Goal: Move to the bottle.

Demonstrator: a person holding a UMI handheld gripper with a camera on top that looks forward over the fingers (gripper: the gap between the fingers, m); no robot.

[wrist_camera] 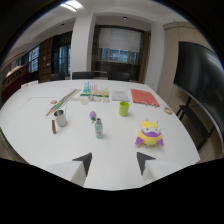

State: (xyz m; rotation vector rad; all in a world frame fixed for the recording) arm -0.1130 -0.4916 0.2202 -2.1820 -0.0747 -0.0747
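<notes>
A small pale green bottle with a dark cap stands upright on the white table, some way ahead of my fingers and slightly toward the left one. My gripper is open, its two dark fingertips hovering over the near part of the table with nothing between them. A small purple object sits just beyond the bottle.
A yellow and purple plush toy lies ahead of the right finger. A green cup, a metal cup, a brown stick-like item, an orange sheet and papers lie farther back. Chairs and windows stand beyond the table.
</notes>
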